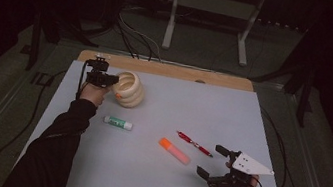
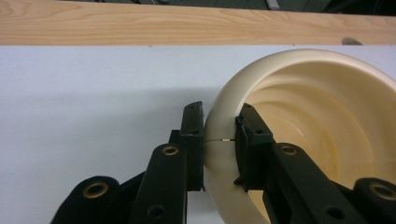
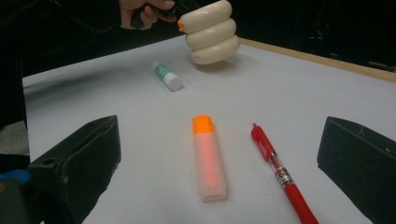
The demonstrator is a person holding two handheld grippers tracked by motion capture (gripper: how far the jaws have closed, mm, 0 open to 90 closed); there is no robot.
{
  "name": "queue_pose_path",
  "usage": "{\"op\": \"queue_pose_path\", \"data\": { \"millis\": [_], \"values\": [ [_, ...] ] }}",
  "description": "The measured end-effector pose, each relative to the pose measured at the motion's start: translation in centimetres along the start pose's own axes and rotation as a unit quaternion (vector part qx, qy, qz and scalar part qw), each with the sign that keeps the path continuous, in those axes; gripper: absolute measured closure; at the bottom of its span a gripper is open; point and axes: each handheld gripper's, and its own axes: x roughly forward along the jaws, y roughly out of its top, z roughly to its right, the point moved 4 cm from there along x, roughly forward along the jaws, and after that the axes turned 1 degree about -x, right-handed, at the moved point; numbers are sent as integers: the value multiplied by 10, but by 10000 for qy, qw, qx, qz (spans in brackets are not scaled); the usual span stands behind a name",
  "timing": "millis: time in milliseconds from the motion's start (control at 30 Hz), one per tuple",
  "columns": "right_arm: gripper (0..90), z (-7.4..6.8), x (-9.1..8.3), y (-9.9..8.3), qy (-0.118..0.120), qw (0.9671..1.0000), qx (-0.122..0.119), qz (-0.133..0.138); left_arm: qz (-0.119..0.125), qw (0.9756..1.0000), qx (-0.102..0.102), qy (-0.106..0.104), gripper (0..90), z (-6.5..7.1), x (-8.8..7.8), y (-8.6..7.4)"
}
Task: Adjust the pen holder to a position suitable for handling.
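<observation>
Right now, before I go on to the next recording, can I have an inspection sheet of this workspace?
Surface: pale table sheet, wooden edge along the far side.
Job's things: cream ribbed cup, tilted, its rim pinched.
Clutter: green-capped tube, orange highlighter, red pen, all lying apart.
Grippers: left claw shut on the cup's rim, one jaw inside, one outside; right claw open above the sheet, holding nothing.
Cables: several on the floor beyond the table.
Surroundings: dark room, white stand frame behind.
</observation>
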Motion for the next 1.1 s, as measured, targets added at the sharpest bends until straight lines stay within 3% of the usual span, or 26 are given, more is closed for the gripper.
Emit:
{"op": "queue_pose_path", "data": {
  "millis": [400,700,1100],
  "values": [
    [0,0,0,0,-13,10000,-1,4,-106,9991,309,-261,767,35,-5,1],
    [0,0,0,1,-18,10000,-1,14,-211,9982,470,-292,767,58,-4,-2],
    [0,0,0,1,-25,10000,-6,2,-432,9950,760,-477,766,90,0,-13]
  ]
}}
